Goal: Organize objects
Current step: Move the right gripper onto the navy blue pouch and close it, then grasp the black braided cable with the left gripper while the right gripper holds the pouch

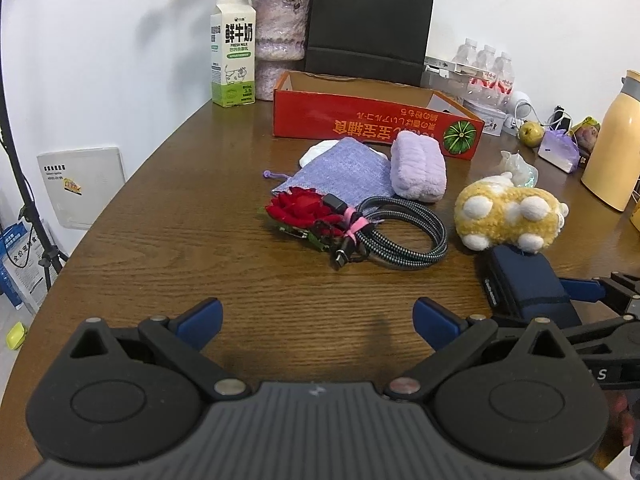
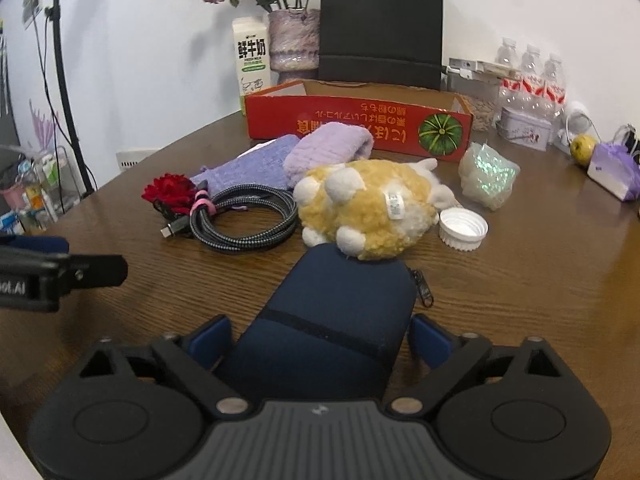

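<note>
A navy zip case (image 2: pixel 332 320) lies on the wooden table between the fingers of my right gripper (image 2: pixel 320 336); the pads sit at its two sides, and contact is unclear. The case also shows in the left wrist view (image 1: pixel 524 284). A yellow plush toy (image 2: pixel 364 208) rests against the case's far end. A coiled braided cable (image 1: pixel 400 232), a red rose (image 1: pixel 300 208), a purple pouch (image 1: pixel 340 176) and a lilac plush roll (image 1: pixel 418 168) lie in front of the open red cardboard box (image 1: pixel 360 120). My left gripper (image 1: pixel 318 320) is open and empty over bare table.
A white bottle cap (image 2: pixel 463 228) and a crumpled clear wrapper (image 2: pixel 488 176) lie right of the toy. A milk carton (image 1: pixel 233 52), vase (image 1: pixel 280 40) and black paper bag (image 1: pixel 368 20) stand behind the box. Water bottles (image 2: pixel 532 80), a tin and a yellow flask (image 1: pixel 616 140) stand at right.
</note>
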Available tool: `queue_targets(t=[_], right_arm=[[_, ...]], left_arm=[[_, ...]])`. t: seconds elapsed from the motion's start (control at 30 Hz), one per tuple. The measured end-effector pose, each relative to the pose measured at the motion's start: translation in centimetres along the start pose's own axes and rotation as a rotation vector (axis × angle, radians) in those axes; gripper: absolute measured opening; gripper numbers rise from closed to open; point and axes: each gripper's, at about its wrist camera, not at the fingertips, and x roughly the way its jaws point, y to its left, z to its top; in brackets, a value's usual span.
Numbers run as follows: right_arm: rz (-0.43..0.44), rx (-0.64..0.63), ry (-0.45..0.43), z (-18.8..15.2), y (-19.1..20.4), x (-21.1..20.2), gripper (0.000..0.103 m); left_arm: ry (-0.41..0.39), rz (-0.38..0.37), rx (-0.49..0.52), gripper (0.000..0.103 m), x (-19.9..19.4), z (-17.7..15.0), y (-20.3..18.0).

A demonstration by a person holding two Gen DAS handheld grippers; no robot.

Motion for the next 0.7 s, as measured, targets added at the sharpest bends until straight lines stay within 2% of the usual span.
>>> queue_targets(t=[0.17,0.43,0.7], right_arm=[[0.043,-0.006,-0.007,0.1,-1.2,-0.3,0.084],[0.082,-0.027,-0.024,-0.5,-3.2,-1.1,0.079],[0.124,-0.031,-0.043,-0.7,-4.6,-1.2,0.076]], left_arm=[[0.007,-0.001,0.01,0.103,0.7,0.4,-0.6],[0.018,0.009,0.028,0.103,2.0,1.3,-2.4],[0.027,0.053,0.006,0.103,3.2,2.3,-3.8]])
